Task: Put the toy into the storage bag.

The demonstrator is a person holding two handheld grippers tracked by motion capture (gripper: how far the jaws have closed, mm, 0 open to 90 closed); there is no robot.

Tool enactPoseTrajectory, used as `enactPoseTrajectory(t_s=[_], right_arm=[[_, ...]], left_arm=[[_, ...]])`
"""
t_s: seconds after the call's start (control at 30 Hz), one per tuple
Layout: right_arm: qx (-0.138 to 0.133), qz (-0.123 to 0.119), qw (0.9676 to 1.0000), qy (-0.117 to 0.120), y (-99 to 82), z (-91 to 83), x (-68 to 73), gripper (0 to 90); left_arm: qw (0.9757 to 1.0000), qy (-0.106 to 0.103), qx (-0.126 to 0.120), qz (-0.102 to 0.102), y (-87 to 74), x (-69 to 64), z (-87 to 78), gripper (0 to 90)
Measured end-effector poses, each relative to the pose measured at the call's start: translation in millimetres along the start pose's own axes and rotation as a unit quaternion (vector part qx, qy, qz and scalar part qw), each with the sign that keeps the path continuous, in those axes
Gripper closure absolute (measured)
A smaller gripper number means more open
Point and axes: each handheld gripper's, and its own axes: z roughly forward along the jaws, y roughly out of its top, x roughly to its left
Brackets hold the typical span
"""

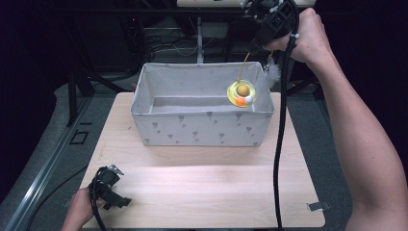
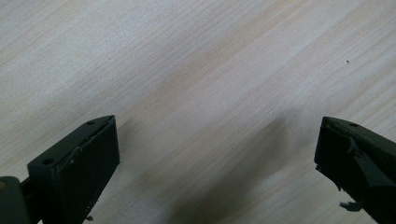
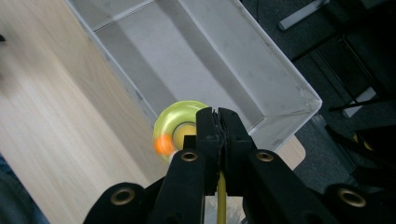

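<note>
Two grippers, two roles: right gripper (image 1: 260, 38) is up high past the bin's (image 1: 144, 86) far right corner, jaws pressed together on the thin yellow stick (image 3: 221, 196) of a cat toy (image 1: 242, 93), so the yellow ring with its balls and white feather (image 1: 272, 74) dangles below the jaws. Toy hangs over the right end of the bin, just above the rim, not touching the cloth walls as far as I can tell. Pinching the stick end rather than the ring looks deliberate: gives clearance so the jaws stay clear of the walls while the toy goes in. Left gripper (image 1: 108, 190) sits low at the table's (image 1: 202, 192) near left corner, jaws spread wide over bare wood, holding nothing, parked clear of the bin. Likely step: carrying the toy to drop into the bin
</note>
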Motion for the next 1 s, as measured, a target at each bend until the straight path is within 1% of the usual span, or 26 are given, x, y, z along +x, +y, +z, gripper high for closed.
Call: enactPoseTrajectory(t_s=[0.07, 0.1, 0.17, 0.2, 0.27, 0.3, 0.4, 0.43, 0.47, 0.57, 0.67, 0.73, 0.8, 0.87, 0.93, 0.97, 1.0], right_arm=[[0.001, 0.004, 1.0, -0.004, 1.9, 4.1, -2.5, 88.6], [0.003, 0.005, 0.9999, -0.01, 2.9, 5.8, -3.7, 88.6], [0.001, 0.01, 0.9999, -0.011, 4.5, 9.0, -7.0, 88.6], [0.002, 0.013, 0.9998, -0.015, 5.2, 11.0, -8.6, 88.6], [0.003, 0.015, 0.9998, -0.015, 5.9, 12.8, -10.4, 88.6], [0.003, 0.021, 0.9997, -0.015, 6.9, 18.2, -13.8, 88.6], [0.004, 0.024, 0.9996, -0.014, 7.7, 22.3, -16.3, 88.6], [0.001, 0.028, 0.9995, -0.013, 8.0, 27.3, -18.6, 88.6], [0.001, 0.028, 0.9995, -0.013, 8.0, 27.3, -18.6, 88.6], [0.004, 0.034, 0.9993, -0.014, 7.8, 38.2, -22.9, 88.5], [0.004, 0.036, 0.9993, -0.012, 7.1, 42.7, -24.9, 88.6], [0.003, 0.041, 0.9991, -0.011, 5.7, 49.2, -27.0, 88.6], [0.009, 0.044, 0.9989, -0.011, 4.3, 57.6, -30.4, 88.6], [0.008, 0.046, 0.9988, -0.01, 3.8, 60.2, -30.9, 88.5], [0.014, 0.049, 0.9987, -0.006, 1.2, 70.9, -33.9, 88.6], [0.014, 0.049, 0.9987, -0.006, 1.2, 70.9, -33.9, 88.6], [0.016, 0.055, 0.9984, -0.004, -0.8, 77.1, -35.6, 88.5]], left_arm=[[1.0, 0.001, 0.002, 0.004, 0.0, -0.1, 0.4, 0.2], [1.0, 0.001, 0.002, 0.004, 0.0, -0.1, 0.4, 0.2], [1.0, 0.001, 0.002, 0.004, 0.1, -0.1, 0.3, 0.2], [1.0, 0.001, 0.002, 0.004, 0.1, 0.1, 0.2, 0.2], [1.0, 0.001, 0.0, 0.002, 0.0, 0.1, 0.1, 0.2], [1.0, 0.0, 0.0, 0.001, -0.1, 0.3, 0.2, 0.2], [1.0, 0.001, 0.001, 0.002, -0.1, 0.2, 0.3, 0.2], [1.0, 0.001, 0.001, 0.003, -0.1, 0.1, 0.1, 0.2], [1.0, 0.002, 0.001, 0.004, -0.1, 0.1, 0.0, 0.2], [1.0, 0.001, 0.002, 0.004, 0.0, 0.3, 0.5, 0.2], [1.0, 0.0, 0.004, 0.004, 0.1, 0.1, 0.8, 0.2], [1.0, 0.0, 0.004, 0.006, 0.1, 0.2, 0.6, 0.2], [1.0, 0.001, 0.001, 0.004, 0.0, 0.2, 0.6, 0.2], [1.0, -0.001, 0.003, 0.002, 0.0, 0.0, 0.9, 0.2], [1.0, -0.001, 0.006, 0.006, 0.1, -0.1, 1.1, 0.2], [1.0, -0.002, 0.006, 0.006, 0.0, -0.1, 1.1, 0.2], [1.0, -0.002, 0.006, 0.006, 0.1, -0.2, 1.2, 0.2]])
